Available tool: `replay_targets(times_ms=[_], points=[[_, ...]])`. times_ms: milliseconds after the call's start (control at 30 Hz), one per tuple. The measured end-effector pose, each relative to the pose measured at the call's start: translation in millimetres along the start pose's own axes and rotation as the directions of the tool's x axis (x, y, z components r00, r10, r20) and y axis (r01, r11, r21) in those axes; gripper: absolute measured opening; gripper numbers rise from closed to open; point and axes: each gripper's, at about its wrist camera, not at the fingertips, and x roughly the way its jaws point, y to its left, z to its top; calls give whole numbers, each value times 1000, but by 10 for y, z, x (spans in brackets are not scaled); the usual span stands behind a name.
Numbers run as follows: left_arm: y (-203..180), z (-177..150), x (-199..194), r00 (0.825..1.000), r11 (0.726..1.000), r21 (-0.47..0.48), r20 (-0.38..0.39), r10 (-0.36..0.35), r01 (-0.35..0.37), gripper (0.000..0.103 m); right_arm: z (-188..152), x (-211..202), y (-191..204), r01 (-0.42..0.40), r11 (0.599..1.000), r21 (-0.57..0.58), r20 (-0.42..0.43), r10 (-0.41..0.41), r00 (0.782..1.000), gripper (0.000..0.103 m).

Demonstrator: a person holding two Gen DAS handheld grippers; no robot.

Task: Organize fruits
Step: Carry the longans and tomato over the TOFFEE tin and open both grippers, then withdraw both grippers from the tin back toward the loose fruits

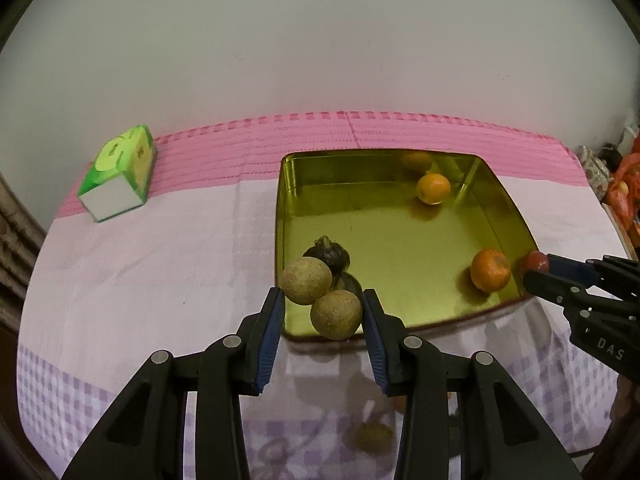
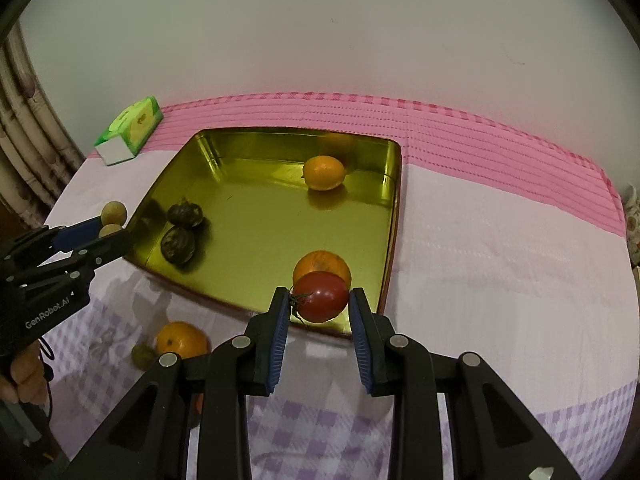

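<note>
1. The left gripper pinches two round tan fruits that sit joined together – the nearer one lies between the blue pads, the other sticks out just past the left fingertip. The pair hangs over the near left corner of the gold tray.
2. The right gripper pinches a dark red tomato, stem end towards its left pad, above the tray's near right edge.
3. The tray sits on a table under a pink and lilac checked cloth, close to a pale wall.
4. Inside the tray lie two oranges – one by the far wall, one near the front, partly hidden behind the tomato – and two dark wrinkled fruits side by side at the left.
5. On the cloth in front of the tray rest another orange and a small tan fruit just beside it.
6. A green tissue box lies at the far left of the table, well apart from the tray.
7. A hand holds the left gripper's handle.
</note>
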Motion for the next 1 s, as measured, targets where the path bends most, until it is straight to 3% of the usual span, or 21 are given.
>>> replay_targets(times_ms=[467,1000], points=[[-65,117,394,999,999,26,-37,26,-25,40,234,318,-16,-7,1000,-5,-16,7,1000,28],[-112,117,469,997,999,33,-61,37,-35,41,317,392,-4,-11,1000,-7,-25,11,1000,28]])
